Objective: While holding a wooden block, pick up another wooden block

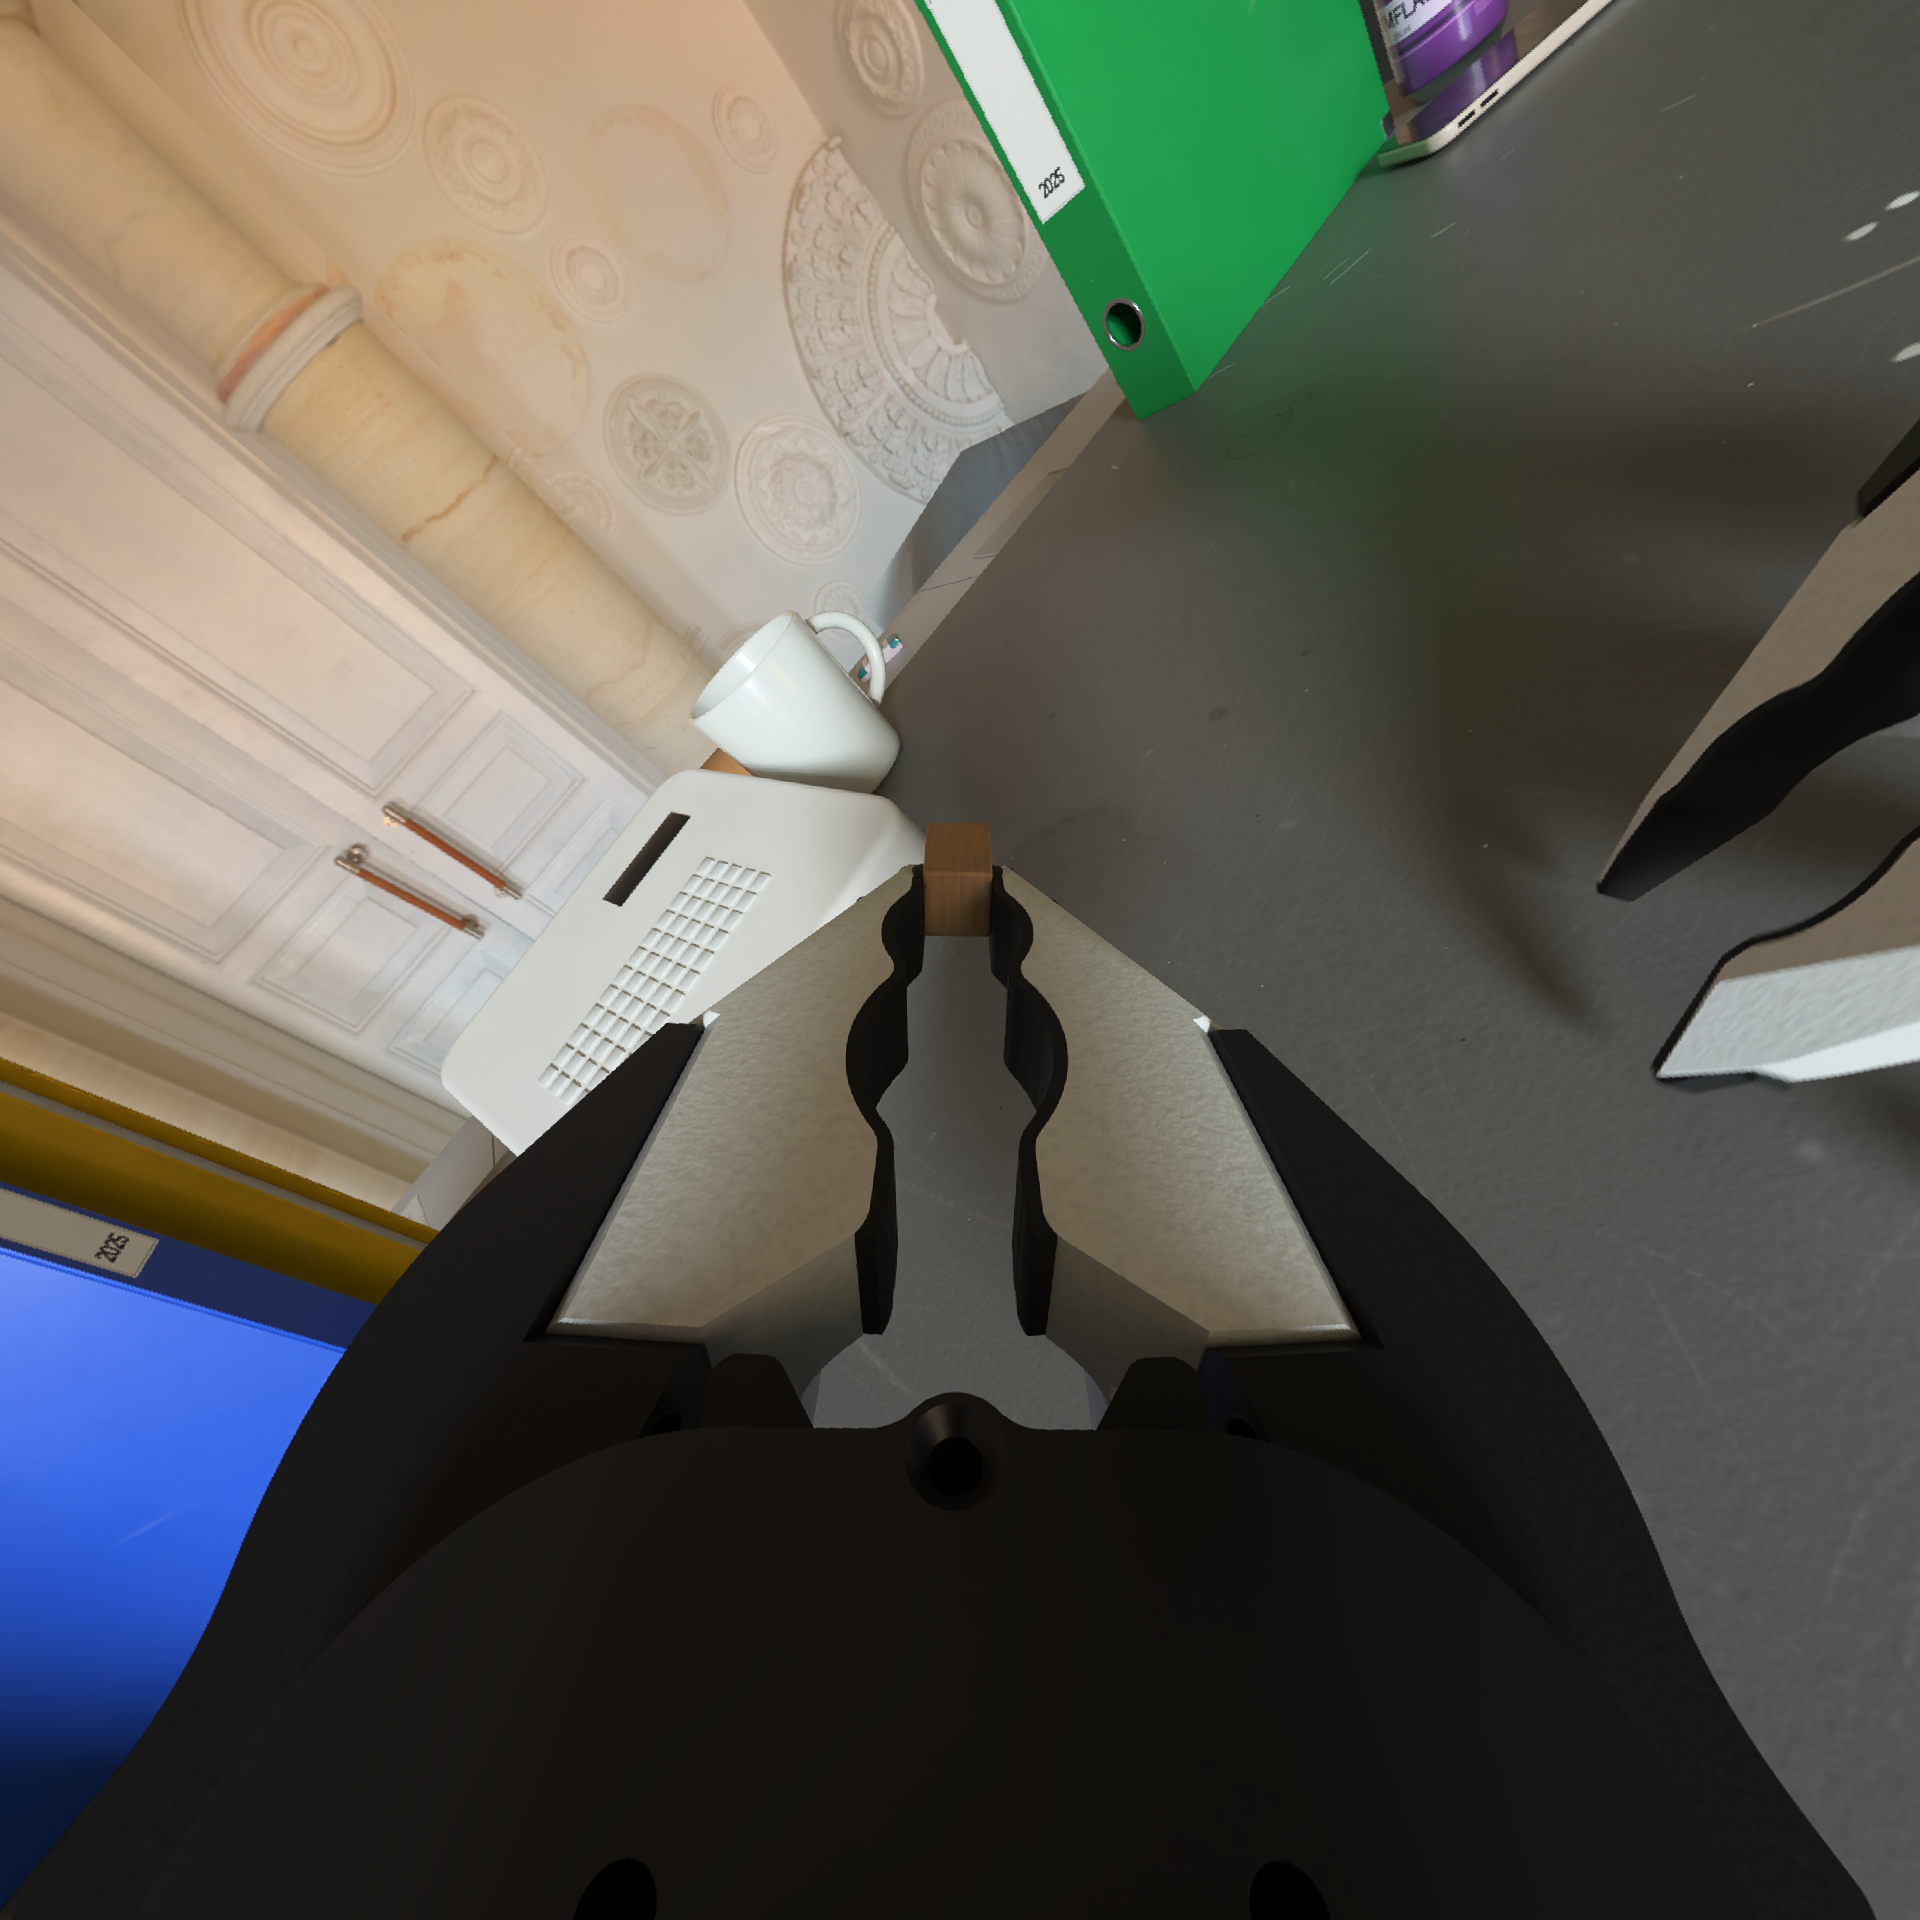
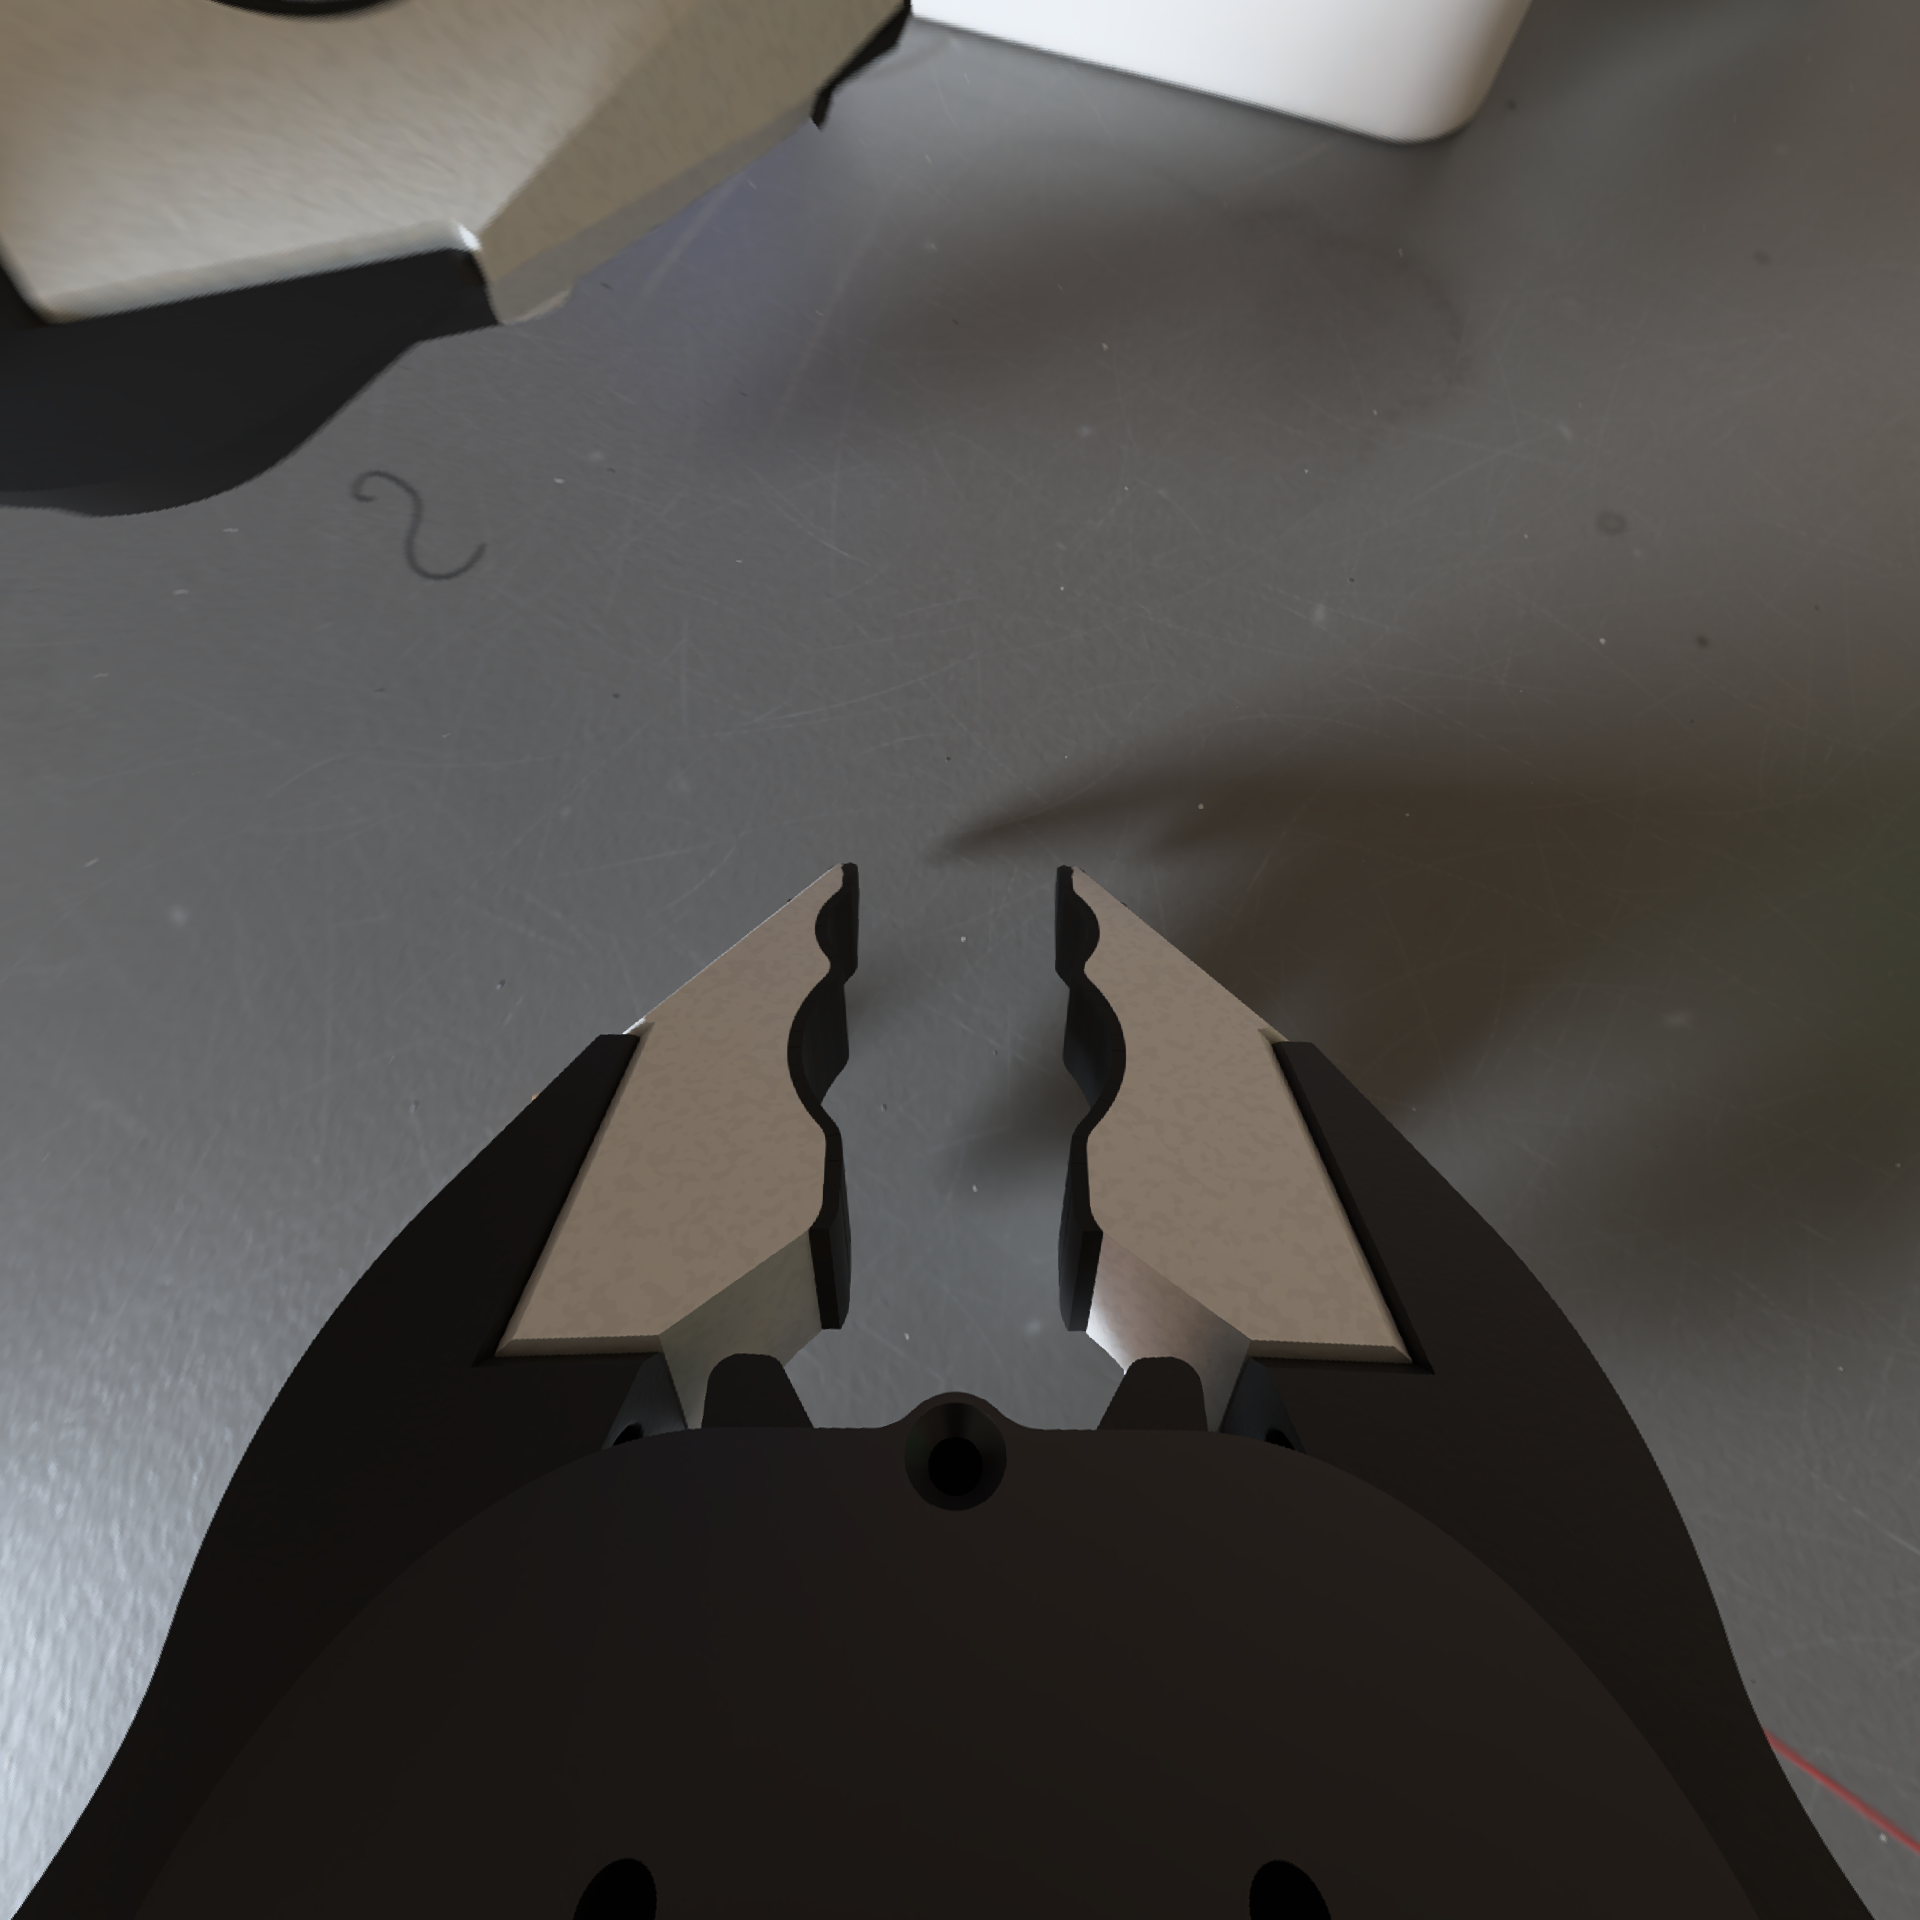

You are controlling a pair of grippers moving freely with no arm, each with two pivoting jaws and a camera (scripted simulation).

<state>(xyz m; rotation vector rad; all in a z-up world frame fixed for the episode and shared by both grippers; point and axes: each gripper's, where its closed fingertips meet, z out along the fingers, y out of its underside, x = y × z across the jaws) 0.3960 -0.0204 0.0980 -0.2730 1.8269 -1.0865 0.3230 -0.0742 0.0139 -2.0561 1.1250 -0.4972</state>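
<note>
Left hand-held gripper [image 1: 957, 902] clamped on wooden block [image 1: 956, 879] at fingertips; right hand-held gripper [image 2: 956, 896] agape.

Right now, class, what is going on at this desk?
The left hand-held gripper is shut on a small cube-shaped wooden block, pinched at its fingertips above the scratched grey desk surface. The right hand-held gripper is open and empty over bare desk; no second block shows in its view. A white ceramic mug and a green ring binder stand farther back.
</note>
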